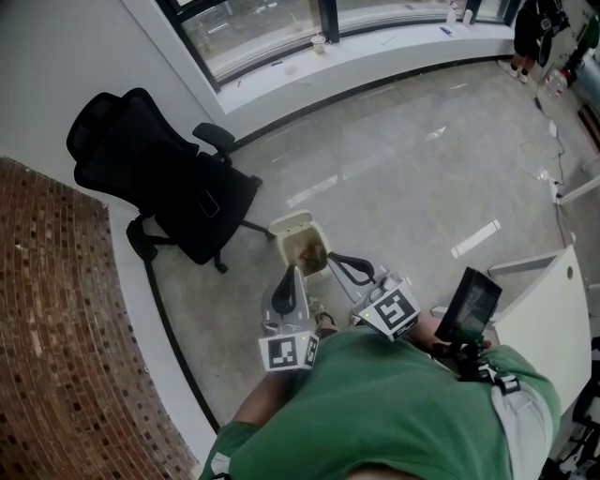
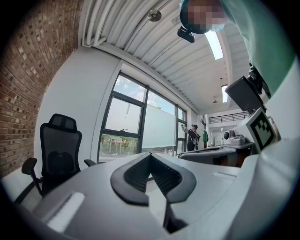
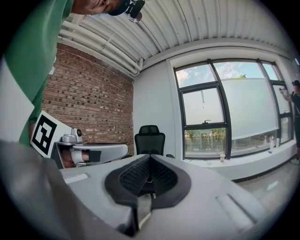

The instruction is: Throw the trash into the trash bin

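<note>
Head view: glossy grey concrete floor (image 1: 422,169), with a rough red brick wall (image 1: 56,328) along its left edge. One black mesh office chair (image 1: 159,183). One small cream trash bin (image 1: 292,224) stands beside it, lid flipped open, brownish trash (image 1: 307,251) inside. Two tools, left gripper (image 1: 290,274) and right gripper (image 1: 339,261), both pressed together, pinching nothing.

Polished grey floor (image 1: 403,178), pale streaks of reflected light. Red-brown brick wall (image 1: 56,328) at left, joining a plain white wall (image 1: 56,75). Black mesh office chair (image 1: 159,183) against it. Dark-framed windows (image 1: 253,28) above a white ledge (image 1: 375,56); daylight. Ribbed white ceiling (image 2: 140,37), strip light (image 2: 214,44) on. White desk (image 1: 548,319) at right.
</note>
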`<state>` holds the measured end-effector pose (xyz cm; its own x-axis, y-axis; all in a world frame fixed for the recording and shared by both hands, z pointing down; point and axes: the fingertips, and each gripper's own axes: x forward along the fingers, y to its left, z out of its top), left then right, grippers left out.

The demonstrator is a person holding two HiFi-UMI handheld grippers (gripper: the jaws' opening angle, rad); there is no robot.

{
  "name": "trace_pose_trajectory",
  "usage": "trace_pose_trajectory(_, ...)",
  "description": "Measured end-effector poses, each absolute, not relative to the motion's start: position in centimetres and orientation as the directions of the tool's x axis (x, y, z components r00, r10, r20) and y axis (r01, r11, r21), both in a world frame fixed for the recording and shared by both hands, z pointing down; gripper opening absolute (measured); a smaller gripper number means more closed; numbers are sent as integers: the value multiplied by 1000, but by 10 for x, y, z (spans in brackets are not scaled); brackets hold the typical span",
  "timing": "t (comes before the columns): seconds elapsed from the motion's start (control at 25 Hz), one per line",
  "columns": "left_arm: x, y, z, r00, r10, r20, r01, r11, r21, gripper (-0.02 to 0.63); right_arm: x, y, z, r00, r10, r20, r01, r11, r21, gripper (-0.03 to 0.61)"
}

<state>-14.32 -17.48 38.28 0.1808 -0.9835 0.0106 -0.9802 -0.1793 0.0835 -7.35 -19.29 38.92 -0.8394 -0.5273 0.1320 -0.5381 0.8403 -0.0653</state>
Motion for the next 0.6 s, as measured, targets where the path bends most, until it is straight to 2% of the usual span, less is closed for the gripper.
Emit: trace_pose_trajectory(0.6, -125, -166, 381, 163, -986, 20, -985, -162, 62, 6, -53, -186, 390, -840, -531, 114, -539, 839, -68, 3)
